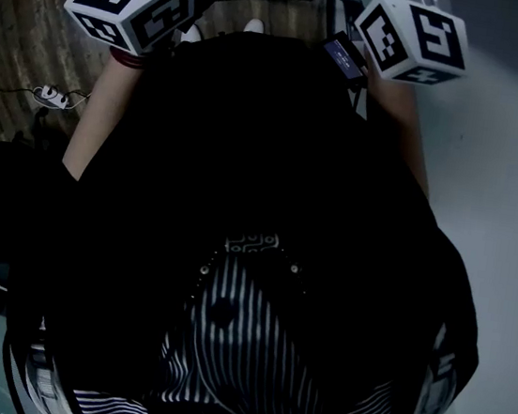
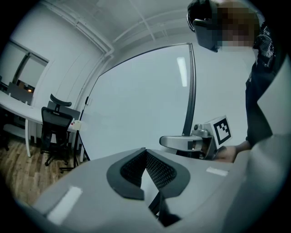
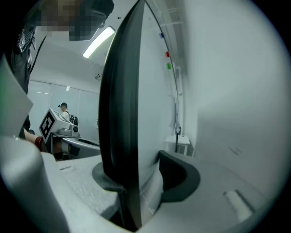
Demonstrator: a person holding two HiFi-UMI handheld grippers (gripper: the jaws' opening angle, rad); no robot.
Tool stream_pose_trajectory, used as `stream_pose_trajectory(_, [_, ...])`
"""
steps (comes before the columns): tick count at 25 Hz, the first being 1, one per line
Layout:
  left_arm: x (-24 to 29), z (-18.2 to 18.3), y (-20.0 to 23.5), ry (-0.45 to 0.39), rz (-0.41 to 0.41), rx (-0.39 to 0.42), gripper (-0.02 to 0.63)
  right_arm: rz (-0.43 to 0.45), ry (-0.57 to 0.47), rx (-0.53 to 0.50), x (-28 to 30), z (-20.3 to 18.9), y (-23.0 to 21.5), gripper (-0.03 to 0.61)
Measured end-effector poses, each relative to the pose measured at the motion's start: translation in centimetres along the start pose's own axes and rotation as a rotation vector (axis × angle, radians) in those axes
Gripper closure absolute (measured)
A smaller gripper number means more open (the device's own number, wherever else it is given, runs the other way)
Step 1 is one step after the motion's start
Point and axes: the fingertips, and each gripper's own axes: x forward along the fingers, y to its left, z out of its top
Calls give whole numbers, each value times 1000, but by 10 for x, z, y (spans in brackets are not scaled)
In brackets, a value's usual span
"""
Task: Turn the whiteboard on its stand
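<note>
Room: pale-walled office with a wood floor point(image 2: 18, 168); an office chair point(image 2: 57, 120) stands just beyond the far edge of the whiteboard point(image 2: 136, 104).
Board: large, dark-framed and upright, directly in front of both grippers; its stand is not in view.
Right gripper point(image 3: 141, 177): straddles the whiteboard's frame edge point(image 3: 119, 113), jaws set wide, pads seemingly against both faces.
Left gripper point(image 2: 145, 166): pads drawn together on nothing, short of the whiteboard's face and apart from the gripped edge.
Handling: probably stiff, broad and fairly heavy. The glossy faces look slippery, and the pivot should carry the weight.
Hold: the frame edge, well away from the pivot, gives leverage. A steady push likely suits better than a hard pinch.
</note>
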Motion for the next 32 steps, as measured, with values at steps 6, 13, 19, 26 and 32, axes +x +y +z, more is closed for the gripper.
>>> stream_pose_trajectory(6, [14,0,16,-2,33,-13,614,-24,0,-11,9,-1,-8,411])
stream_pose_trajectory(13, [43,0,25,12,31,-9,614,-11,-3,-6,22,-3,-34,413])
stream_pose_trajectory(19, [47,-6,18,27,14,4,614,-44,-3,9,12,-9,-56,437])
stream_pose_trajectory(26, [45,-2,8,27,3,5,614,-69,-8,12,1,-4,-85,457])
stream_pose_trajectory(32, [50,-6,13,36,5,2,614,-153,-16,60,12,-8,-122,510])
